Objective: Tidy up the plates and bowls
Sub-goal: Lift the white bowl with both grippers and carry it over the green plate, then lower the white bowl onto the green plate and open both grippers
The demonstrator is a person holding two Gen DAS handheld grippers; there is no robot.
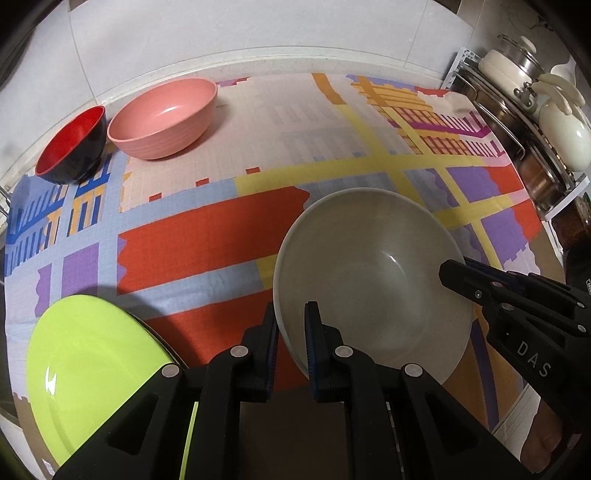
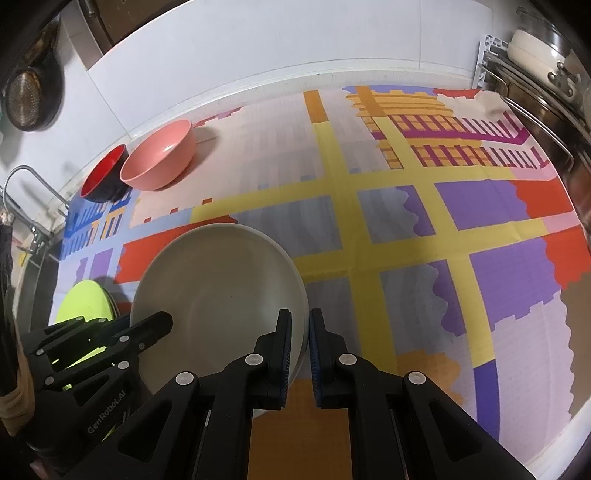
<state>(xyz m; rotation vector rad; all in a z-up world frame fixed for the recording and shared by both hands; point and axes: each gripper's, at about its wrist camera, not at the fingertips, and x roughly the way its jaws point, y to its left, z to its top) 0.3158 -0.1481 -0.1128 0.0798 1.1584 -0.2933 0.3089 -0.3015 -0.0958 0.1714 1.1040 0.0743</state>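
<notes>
A large beige bowl is held between both grippers over the patterned cloth. My left gripper is shut on its left rim, one finger inside and one outside. My right gripper is shut on its right rim the same way. In the left wrist view the right gripper reaches in from the right. A lime-green plate lies at the near left. A pink bowl and a red-and-black bowl stand together at the far left.
A colourful cloth covers the counter. A metal rack with pots and white lids stands at the far right. White tiled wall runs behind. A metal tap or rail sits at the left edge beyond the cloth.
</notes>
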